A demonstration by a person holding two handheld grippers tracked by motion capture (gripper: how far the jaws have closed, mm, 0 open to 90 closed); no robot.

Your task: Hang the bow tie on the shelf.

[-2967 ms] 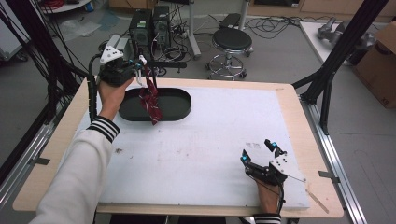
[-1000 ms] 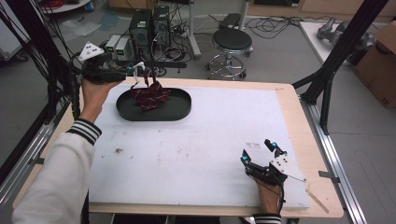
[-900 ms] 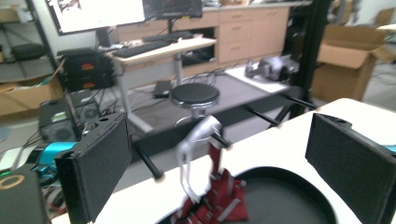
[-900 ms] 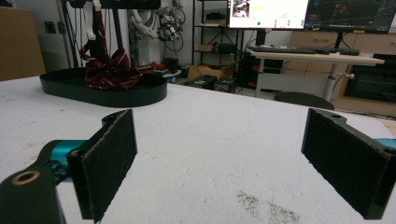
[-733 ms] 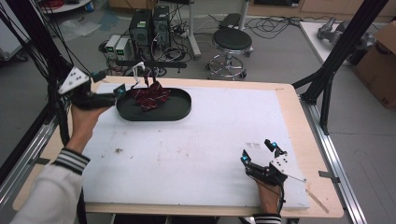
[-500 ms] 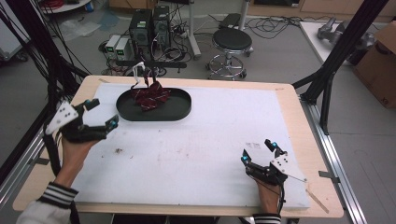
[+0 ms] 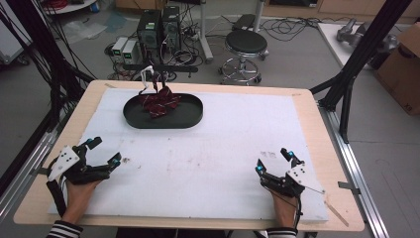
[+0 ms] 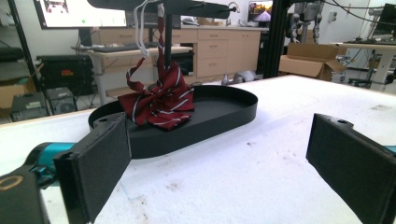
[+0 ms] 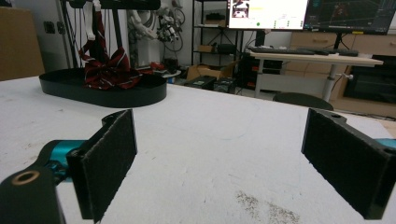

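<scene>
stool: black round seat (image 7: 246, 42) on a chrome base, on the floor beyond the table's far edge
computer towers: two dark boxes (image 7: 159, 29) on the floor behind the far left corner, cables around them
cardboard box: brown (image 7: 402, 64), on the floor off the table's right side
monitor: lit screen (image 9: 267, 14) above a desk, in the right gripper view
cabinets: wooden drawers (image 8: 224, 53) along the back wall, in the left gripper view

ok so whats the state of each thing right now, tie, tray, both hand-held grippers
tie: crumpled in a heap in the tray, one end running up to the black bar above, not gripped
tray: flat on the white mat, holding the tie
left hand-held gripper: jaws open, nothing between them, low over the mat
right hand-held gripper: jaws open, nothing between them, low over the mat
</scene>
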